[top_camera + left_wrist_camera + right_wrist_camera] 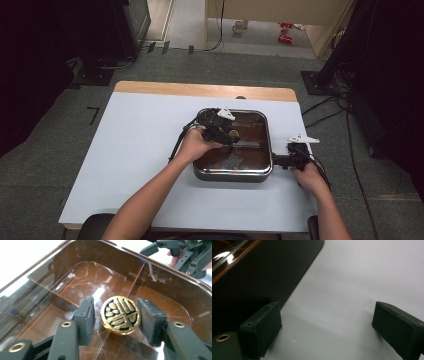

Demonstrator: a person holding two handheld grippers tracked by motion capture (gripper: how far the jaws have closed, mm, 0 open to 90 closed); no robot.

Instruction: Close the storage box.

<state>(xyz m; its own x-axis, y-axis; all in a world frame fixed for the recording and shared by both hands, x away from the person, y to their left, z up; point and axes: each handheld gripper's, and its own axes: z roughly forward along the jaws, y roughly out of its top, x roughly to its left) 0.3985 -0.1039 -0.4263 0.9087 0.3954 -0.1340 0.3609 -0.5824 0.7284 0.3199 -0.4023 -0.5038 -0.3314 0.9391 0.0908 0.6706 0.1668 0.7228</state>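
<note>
A square metal pan [232,175] stands on the white table, covered by a brown tinted glass lid [75,277]. A round gold and black knob [120,315] sits at the lid's centre. My left gripper [227,135] hangs over the lid with one jaw on each side of the knob. A small gap shows between each pad and the knob, so the gripper is open. My right gripper [290,159] lies at the pan's right side, beside its black handle [278,161]. In the right gripper view its jaws [327,325] stand wide apart over bare table, with the pan's dark side [262,277] to their left.
The white table top [140,150] lies free to the left of the pan and in front of it. Beyond the table's wooden far edge [200,90] is carpeted floor with cables and dark stands.
</note>
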